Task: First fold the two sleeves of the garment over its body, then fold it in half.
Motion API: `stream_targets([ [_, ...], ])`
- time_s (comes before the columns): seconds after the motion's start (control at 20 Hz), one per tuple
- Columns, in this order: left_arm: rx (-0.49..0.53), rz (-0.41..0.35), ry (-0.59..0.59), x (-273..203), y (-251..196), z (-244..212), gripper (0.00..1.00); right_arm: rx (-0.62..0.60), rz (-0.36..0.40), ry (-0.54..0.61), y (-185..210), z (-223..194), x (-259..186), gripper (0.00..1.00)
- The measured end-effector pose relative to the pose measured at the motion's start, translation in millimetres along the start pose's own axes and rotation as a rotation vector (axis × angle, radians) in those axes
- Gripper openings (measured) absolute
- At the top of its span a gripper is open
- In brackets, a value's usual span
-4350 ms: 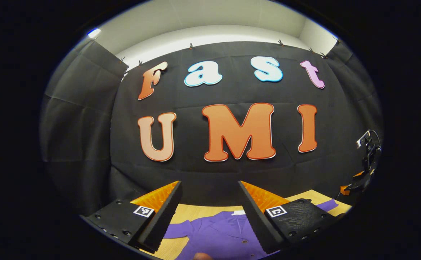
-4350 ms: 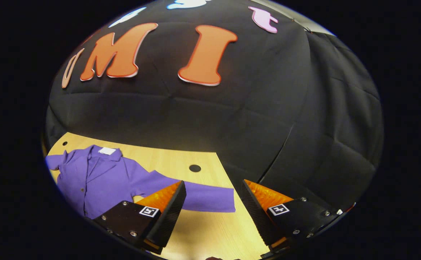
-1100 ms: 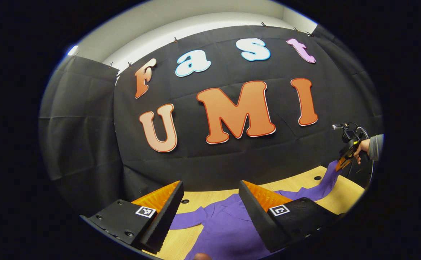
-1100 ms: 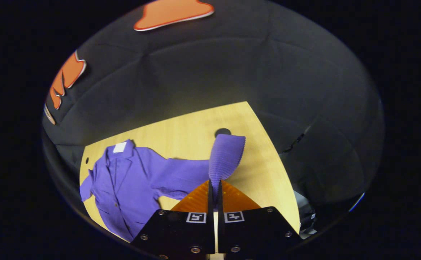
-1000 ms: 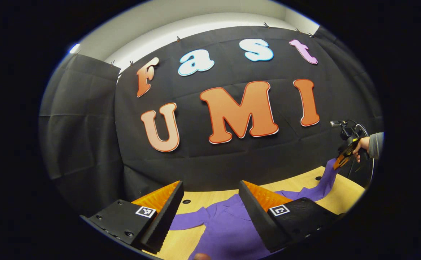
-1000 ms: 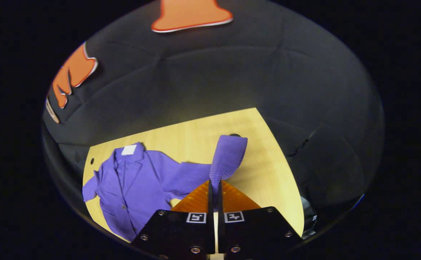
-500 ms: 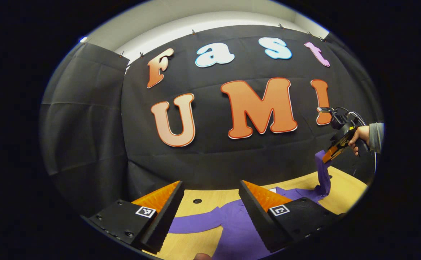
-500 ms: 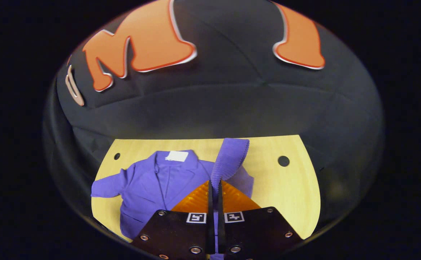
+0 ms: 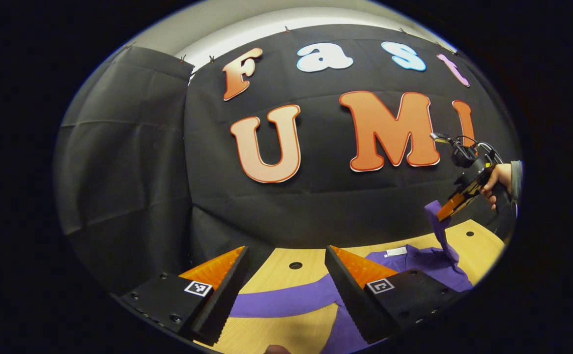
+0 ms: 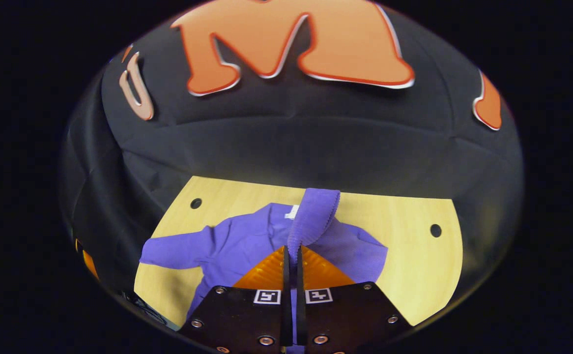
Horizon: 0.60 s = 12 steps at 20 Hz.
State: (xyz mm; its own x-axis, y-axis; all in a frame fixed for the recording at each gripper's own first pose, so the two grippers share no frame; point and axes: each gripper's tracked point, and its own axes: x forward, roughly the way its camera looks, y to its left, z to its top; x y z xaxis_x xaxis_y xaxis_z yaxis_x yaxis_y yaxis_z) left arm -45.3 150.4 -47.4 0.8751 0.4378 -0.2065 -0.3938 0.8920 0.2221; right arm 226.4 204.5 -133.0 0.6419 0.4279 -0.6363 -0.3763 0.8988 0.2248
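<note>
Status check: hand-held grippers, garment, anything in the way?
Right hand-held gripper shut on sleeve, lifted over purple garment. Left hand-held gripper open above other sleeve. Nothing blocking.

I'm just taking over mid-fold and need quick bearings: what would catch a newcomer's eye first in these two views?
The right gripper, shut on a purple sleeve, holds its cuff up above the purple garment lying on the pale wooden table. In the left gripper view, the left gripper hangs open above the other sleeve, which lies flat and stretched out.
</note>
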Motion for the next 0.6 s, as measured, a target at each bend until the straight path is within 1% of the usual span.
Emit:
stream_targets([
  [0.1,-0.001,0.017,0.020,1.4,7.6,-5.3,0.98,-0.017,0.037,-0.006,26.4,-1.6,3.8,0.07],
  [0.15,-0.002,0.025,0.033,1.9,10.2,-9.2,0.98,-0.019,0.054,-0.004,38.7,-2.8,4.8,0.15],
  [0.2,-0.003,0.034,0.047,1.6,14.0,-12.7,0.98,-0.016,0.067,0.003,48.3,-5.8,5.8,0.10],
  [0.25,-0.006,0.042,0.060,2.2,17.0,-15.3,0.98,-0.010,0.079,-0.004,55.8,-4.9,5.3,0.35],
  [0.3,-0.010,0.050,0.074,2.4,20.0,-18.9,0.98,-0.004,0.082,-0.016,59.8,-3.0,4.4,0.25],
  [0.4,-0.021,0.064,0.106,2.6,24.7,-27.0,0.98,0.006,0.096,-0.060,66.6,7.8,-4.2,0.29],
  [0.45,-0.026,0.071,0.129,3.2,27.3,-31.4,0.98,0.012,0.095,-0.088,65.8,14.2,-10.5,0.35],
  [0.5,-0.030,0.074,0.153,2.0,29.0,-35.3,0.98,0.018,0.092,-0.121,63.6,22.1,-19.3,0.38],
  [0.55,-0.037,0.076,0.184,1.8,29.7,-41.2,0.98,0.025,0.087,-0.150,58.9,28.7,-25.7,0.46],
  [0.6,-0.046,0.070,0.218,0.0,29.7,-47.3,0.98,0.034,0.083,-0.186,55.1,35.3,-32.8,0.57],
])
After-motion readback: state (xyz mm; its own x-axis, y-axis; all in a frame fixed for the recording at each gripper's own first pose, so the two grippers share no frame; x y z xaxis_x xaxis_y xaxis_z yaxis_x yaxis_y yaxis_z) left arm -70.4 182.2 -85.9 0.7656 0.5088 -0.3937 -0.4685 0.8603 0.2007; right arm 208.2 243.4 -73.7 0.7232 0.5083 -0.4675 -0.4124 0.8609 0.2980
